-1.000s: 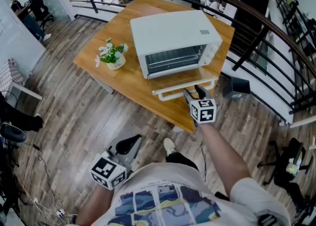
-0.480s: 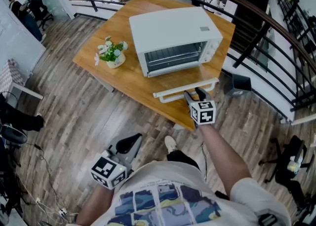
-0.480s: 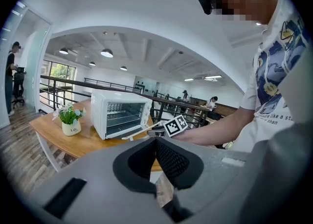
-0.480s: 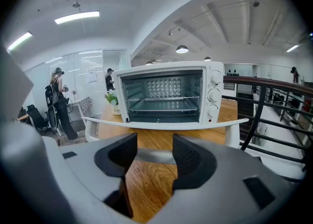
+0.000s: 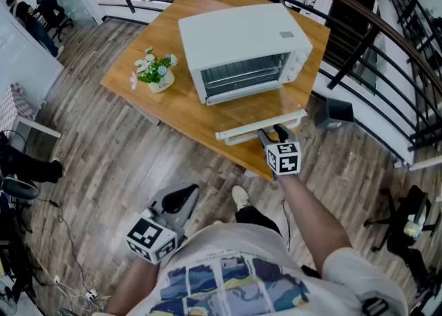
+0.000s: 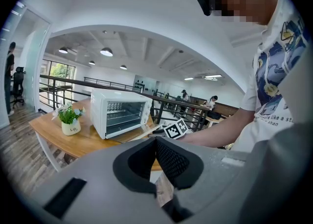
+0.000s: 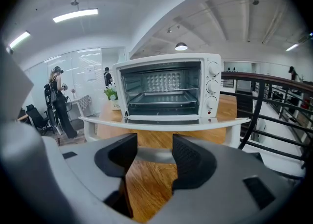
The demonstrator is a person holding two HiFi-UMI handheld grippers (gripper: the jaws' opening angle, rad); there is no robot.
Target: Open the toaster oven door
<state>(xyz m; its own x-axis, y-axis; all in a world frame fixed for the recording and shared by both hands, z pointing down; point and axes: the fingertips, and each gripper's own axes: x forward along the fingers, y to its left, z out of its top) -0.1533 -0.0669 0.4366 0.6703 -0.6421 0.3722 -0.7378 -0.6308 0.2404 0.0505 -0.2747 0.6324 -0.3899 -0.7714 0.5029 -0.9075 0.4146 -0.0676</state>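
Oven door (image 7: 161,123) flat, just ahead of R gripper (image 7: 154,145) jaws — apart; L gripper (image 6: 155,145) clenched

The white toaster oven (image 5: 242,42) sits on the wooden table (image 5: 173,111), its glass door (image 5: 266,109) lying flat open.

The wooden counter (image 5: 183,111) stands on a plank floor (image 5: 103,163) and carries a white toaster oven (image 5: 242,38). Its door (image 5: 255,125) lies open, flat over the counter's near edge. A small potted plant (image 5: 157,76) sits left of the oven, apart from it.
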